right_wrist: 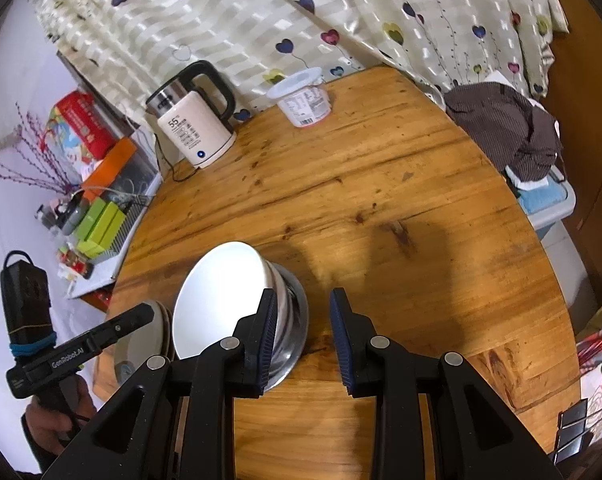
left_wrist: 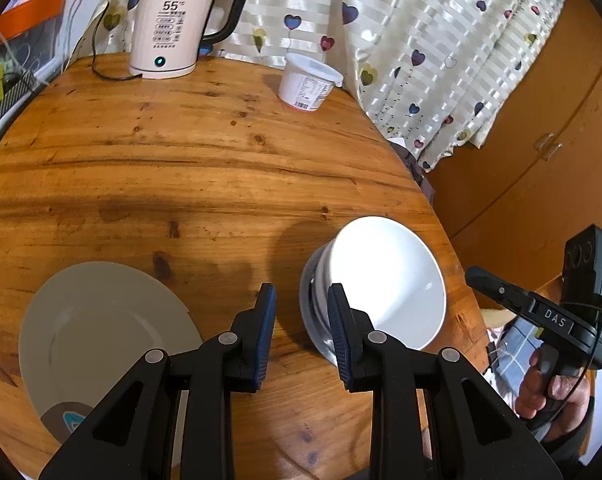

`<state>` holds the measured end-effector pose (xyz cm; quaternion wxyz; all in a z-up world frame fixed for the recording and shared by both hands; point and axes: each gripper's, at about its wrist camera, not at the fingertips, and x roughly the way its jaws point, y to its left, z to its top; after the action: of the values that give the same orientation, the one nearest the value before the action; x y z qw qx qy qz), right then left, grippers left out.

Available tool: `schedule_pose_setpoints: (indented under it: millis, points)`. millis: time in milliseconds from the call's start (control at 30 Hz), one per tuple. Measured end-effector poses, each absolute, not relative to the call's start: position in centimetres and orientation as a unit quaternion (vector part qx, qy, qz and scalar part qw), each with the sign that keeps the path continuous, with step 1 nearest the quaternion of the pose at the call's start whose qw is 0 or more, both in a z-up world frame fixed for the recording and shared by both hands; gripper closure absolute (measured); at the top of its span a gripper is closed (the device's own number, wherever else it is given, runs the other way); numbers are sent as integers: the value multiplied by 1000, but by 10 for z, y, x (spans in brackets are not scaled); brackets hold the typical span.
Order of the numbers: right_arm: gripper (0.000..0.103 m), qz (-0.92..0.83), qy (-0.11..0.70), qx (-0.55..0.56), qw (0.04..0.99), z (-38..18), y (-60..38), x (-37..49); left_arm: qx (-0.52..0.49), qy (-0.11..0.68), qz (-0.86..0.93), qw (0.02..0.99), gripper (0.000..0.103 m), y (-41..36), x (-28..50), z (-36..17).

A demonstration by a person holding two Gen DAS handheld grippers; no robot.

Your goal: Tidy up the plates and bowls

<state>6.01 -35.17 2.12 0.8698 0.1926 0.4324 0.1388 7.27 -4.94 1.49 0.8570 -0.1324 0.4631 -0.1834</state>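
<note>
Left gripper [left_wrist: 301, 322] jaws partly open, holding nothing, above bare round wooden worktop [left_wrist: 205, 168]. Right gripper [right_wrist: 303, 330] jaws likewise parted and empty. Between the 2 grippers, white ceramic bowl [left_wrist: 385, 280] nested in a steel bowl [left_wrist: 315, 332], just beside each inner jaw. Flat white plate [left_wrist: 101, 332] left of the left jaws. Farther off, cream electric kettle [left_wrist: 173, 28] and white plastic tub [left_wrist: 307, 84], clear of everything.

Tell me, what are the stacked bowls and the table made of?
Top bowl: glossy white, probably glazed ceramic; bright glare inside. Lower bowl: likely polished steel; silvery, mirror-like wall. Table: varnished wood, with visible grain, knots and sheen.
</note>
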Motion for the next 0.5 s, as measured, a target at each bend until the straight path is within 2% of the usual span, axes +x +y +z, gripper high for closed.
schedule_pose_setpoints:
  millis: [500]
  points:
    - [76,154,456,209,851,-2,-356,67,-142,503,-189,831,75,-49,77,-11]
